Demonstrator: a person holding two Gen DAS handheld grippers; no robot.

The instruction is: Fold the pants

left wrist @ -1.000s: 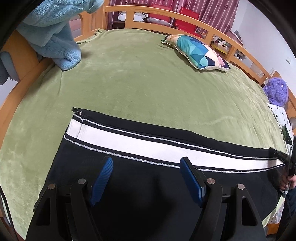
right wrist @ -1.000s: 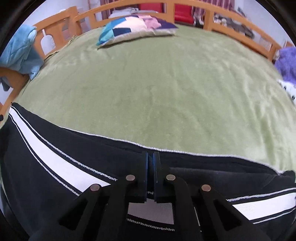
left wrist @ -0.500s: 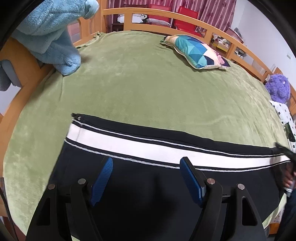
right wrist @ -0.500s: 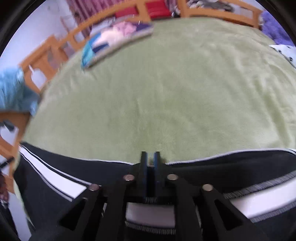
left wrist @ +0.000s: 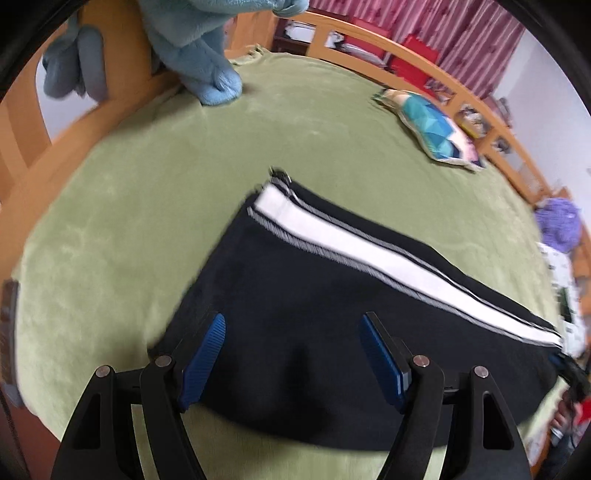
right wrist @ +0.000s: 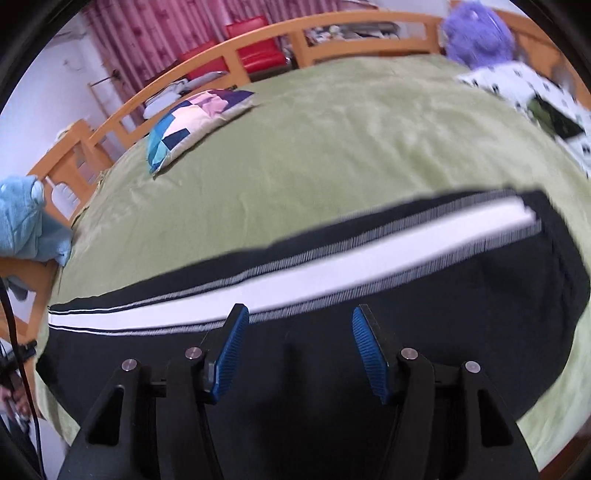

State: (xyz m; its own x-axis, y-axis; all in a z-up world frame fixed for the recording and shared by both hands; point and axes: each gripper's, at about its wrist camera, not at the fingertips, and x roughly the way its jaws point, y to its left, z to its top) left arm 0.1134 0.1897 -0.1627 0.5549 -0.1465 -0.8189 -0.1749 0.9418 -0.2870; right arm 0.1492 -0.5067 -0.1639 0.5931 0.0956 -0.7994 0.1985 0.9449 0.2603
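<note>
Lying flat on the green bed [left wrist: 155, 155], the pants [left wrist: 295, 295] are spread as one long dark band near the front edge of the mattress, with the white side stripe [left wrist: 351, 243] on top and running along their far side. They seem already folded once lengthwise, one leg on the other, because only one stripe and one narrow band show, but I cannot confirm this from the pictures.

The left tool [left wrist: 295, 354] hovers above the dark cloth near the left end of the pants, and its blue fingers [left wrist: 205, 350] stand wide apart with nothing between them. The right tool [right wrist: 299, 349] hovers above the cloth near the right part of the band, and its fingers [right wrist: 231, 347] are also apart and hold nothing. Both pictures are a little blurred, so I cannot tell whether the fingertips touch the cloth or are just above it.

In my judgement the task is somewhere in the middle: the pants are laid straight and smooth, but the band is full length, so the crosswise folds are not yet done. What is left is probably to take one end and bring it over the other end, once or twice, and then to press the packet flat.

Farther on the bed are a patchwork pillow [right wrist: 192, 118], a blue plush blanket [left wrist: 199, 48] hanging over the wooden rail [left wrist: 92, 122] at the left, and a purple plush toy [right wrist: 476, 33] at the far right, all well apart from the pants.
</note>
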